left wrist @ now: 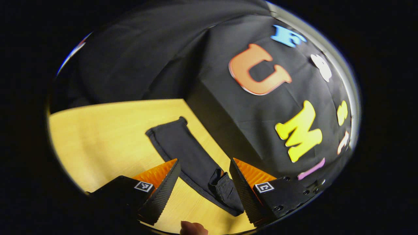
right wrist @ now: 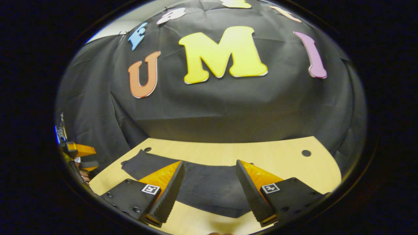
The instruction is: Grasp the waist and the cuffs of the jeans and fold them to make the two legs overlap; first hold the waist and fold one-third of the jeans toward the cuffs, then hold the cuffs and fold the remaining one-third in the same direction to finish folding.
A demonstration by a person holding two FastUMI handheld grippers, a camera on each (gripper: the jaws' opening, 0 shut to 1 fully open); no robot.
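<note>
Dark jeans (left wrist: 192, 160) lie flat on the light wooden table (left wrist: 107, 130), stretched along its far edge by the booth wall. In the left gripper view the cuffs point away and the waist end with a pocket (left wrist: 225, 189) lies between my fingers. My left gripper (left wrist: 204, 173) is open above that waist end, touching nothing. In the right gripper view the jeans (right wrist: 202, 186) run across the table from left to right. My right gripper (right wrist: 210, 181) hovers open over their middle. The other gripper (right wrist: 80, 156) shows at the far left edge of that view.
The black cloth wall closes in directly behind the jeans. Two small dark holes (right wrist: 306, 152) mark the tabletop (right wrist: 277, 156) near its back edge. A fingertip (left wrist: 192, 227) shows at the bottom of the left gripper view. Bare table spreads left of the jeans.
</note>
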